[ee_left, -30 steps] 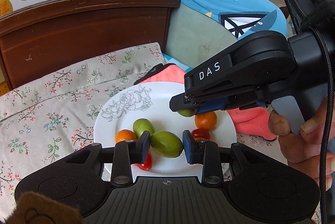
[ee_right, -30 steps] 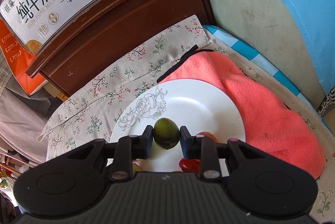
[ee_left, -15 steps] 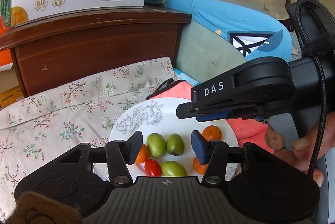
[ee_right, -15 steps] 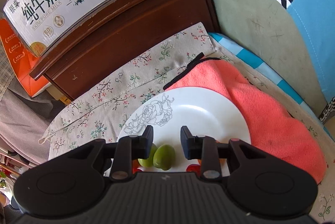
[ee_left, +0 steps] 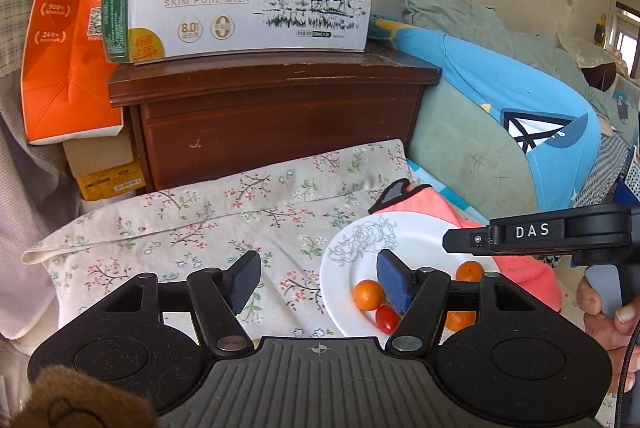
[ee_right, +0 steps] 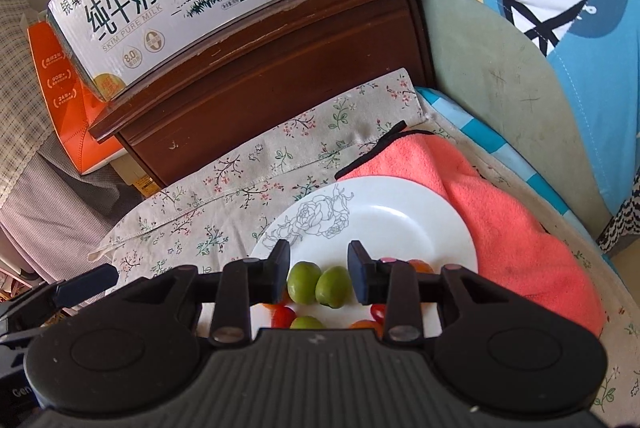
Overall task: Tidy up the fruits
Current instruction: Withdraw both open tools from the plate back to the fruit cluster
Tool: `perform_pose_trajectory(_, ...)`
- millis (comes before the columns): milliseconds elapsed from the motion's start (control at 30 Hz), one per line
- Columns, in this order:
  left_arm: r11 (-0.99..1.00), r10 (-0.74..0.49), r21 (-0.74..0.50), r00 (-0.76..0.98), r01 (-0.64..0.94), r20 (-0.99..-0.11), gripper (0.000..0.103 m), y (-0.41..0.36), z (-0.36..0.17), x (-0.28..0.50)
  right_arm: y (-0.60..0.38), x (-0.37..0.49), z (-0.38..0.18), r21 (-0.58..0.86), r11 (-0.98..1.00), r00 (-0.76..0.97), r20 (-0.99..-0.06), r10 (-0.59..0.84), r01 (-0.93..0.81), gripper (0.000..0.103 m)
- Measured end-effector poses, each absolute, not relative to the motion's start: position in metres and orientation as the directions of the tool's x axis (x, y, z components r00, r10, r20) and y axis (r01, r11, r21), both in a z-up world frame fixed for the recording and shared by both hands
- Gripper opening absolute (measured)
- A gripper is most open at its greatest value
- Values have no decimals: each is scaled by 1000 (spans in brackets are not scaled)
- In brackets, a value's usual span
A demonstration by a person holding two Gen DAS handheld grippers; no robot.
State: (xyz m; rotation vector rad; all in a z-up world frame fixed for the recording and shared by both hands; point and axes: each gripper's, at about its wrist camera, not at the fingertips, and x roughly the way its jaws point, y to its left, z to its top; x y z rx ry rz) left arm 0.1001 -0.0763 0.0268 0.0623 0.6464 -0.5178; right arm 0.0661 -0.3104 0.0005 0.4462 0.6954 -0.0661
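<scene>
While both grippers are hanging above the plate w/ nothing between the pads, you are sitting between placements, so use the pause to pick the next fruit. Your left gripper is showing jaws spread wide and empty; they have just been opening. Your right gripper is showing jaws parted narrower, also just opening, w/ two green fruits lying on the plate below the gap, not pinched.

Procedure, judged from the layout:
- You are grouping by kind, so keep greens w/ greens, oranges w/ oranges.
- Approaching the plate, keep one gripper clear while the other is descending; the two units are crowding the same plate.
- Closing on a cherry tomato, be squeezing gently; it probably bruises or rolls.

View differences: left wrist cam is showing the right gripper's side profile at right, the hand on its grip, plus two oranges and the tomato; the greens are hidden there behind the left fingers. Right wrist cam is showing the greens clearly, a third green at the housing edge, and more of the pink towel under the plate's far side.
</scene>
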Motion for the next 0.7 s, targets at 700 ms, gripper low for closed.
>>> perform_pose_trajectory(700, 936, -293, -64, 663, 347, -689, 65, -8, 12, 115, -227, 25, -18, 344, 938, 678, -681, 275, -35, 37)
